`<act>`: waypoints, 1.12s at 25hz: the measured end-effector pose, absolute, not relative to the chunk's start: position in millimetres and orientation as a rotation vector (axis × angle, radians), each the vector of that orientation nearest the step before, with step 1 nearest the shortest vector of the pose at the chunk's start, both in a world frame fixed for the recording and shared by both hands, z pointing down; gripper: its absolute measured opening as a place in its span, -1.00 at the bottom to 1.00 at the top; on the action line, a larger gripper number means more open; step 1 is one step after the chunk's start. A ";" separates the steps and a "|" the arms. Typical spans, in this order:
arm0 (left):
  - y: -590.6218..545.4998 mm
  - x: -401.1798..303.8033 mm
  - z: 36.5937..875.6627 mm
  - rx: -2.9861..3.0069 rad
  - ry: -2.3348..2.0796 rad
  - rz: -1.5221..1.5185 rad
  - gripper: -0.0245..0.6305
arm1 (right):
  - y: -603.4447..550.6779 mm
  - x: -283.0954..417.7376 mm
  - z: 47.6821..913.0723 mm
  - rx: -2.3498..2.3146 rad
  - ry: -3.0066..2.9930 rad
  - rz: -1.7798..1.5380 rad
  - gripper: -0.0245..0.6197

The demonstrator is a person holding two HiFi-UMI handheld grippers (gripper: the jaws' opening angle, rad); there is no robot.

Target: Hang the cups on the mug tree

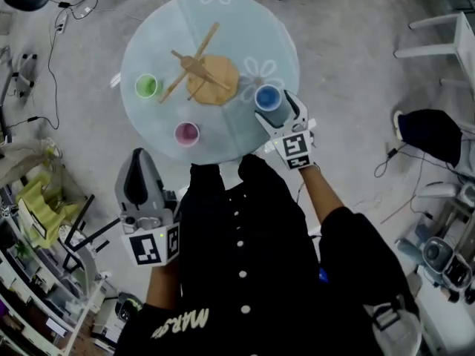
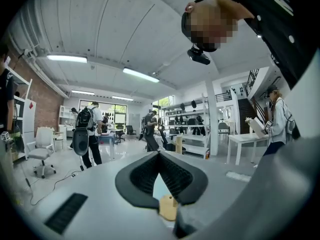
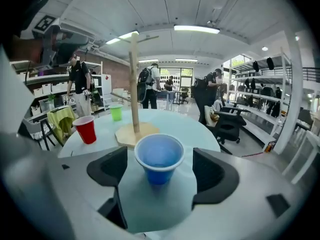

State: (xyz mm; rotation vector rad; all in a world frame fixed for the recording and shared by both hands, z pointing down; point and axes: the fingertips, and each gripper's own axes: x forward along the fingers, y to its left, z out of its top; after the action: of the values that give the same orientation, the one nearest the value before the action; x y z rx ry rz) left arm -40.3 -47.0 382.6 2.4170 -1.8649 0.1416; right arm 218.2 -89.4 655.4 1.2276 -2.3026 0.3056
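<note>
Head view: round pale surface [image 1: 148,47] with wooden mug tree [image 1: 199,71] at its middle. Green cup [image 1: 147,87] toward the left edge, red cup [image 1: 186,133] by the near edge, blue cup [image 1: 268,97] at the right edge, all upright and well apart. Right tongs [image 1: 273,111] reaching in over the right edge, spread to either side of the blue cup. Left tongs [image 1: 138,160] off the surface, beyond its near edge, close to a dark shirt [image 1: 237,258].

Left gripper view: left tongs [image 2: 160,154] clenched, tips meeting, empty. Through the gap behind the tips, a sliver of pale surface and a bit of wood. Beyond, a wide room with shelves and standing people.

Right gripper view: right tongs [image 3: 160,171] released, pads clear of the blue cup [image 3: 159,156] on both sides. Blue cup upright on the surface [image 3: 200,131] between them. Just behind it, the mug tree [image 3: 133,84] post on its flat base. Red cup [image 3: 85,129] off to the left, green cup [image 3: 116,112] farther back toward the far edge.
</note>
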 end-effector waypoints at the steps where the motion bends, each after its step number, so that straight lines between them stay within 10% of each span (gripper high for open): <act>1: -46.2 -42.1 382.2 2.412 -1.874 0.138 -0.94 | -89.8 218.3 663.1 1.219 -2.294 0.315 0.32; 28: -46.7 -78.6 354.2 2.409 -1.945 0.038 -0.94 | -159.7 186.2 585.0 1.104 -2.340 0.044 -0.01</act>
State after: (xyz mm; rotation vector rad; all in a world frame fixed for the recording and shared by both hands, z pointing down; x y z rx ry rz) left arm -78.6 -46.7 354.2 2.4086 -1.9454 0.0383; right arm 186.2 -159.7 585.0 1.1035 -2.3399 0.0444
